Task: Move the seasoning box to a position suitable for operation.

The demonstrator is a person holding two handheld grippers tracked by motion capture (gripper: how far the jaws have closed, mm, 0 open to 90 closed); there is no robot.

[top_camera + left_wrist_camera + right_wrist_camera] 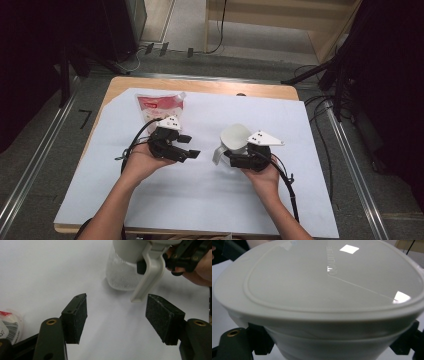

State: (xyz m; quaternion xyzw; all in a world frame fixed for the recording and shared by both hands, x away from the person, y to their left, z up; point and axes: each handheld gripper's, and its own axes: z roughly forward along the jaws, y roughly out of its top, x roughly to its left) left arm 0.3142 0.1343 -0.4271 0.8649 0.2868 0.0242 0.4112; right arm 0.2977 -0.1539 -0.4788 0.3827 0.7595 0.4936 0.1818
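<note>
A clear jug with a white lid (234, 136) and a white handle (218, 154) is tilted just above the white sheet. My right gripper (234, 152) is shut on it below the lid. In the right gripper view the lid (332, 277) looms close, and the right gripper (332, 342) has a black jaw on each side of the jug's body. My left gripper (190, 146) stands open to the jug's left, pointing at it. In the left gripper view that gripper (115, 305) holds nothing, with the jug (120, 277) and its handle (150, 277) just beyond its pads.
A red and white pouch (159, 106) lies at the far left of the white sheet (200, 200), behind my left hand, and its corner (10, 325) is seen beside the left jaw. The sheet covers a wooden table (200, 86). Dark stands and cables surround the table.
</note>
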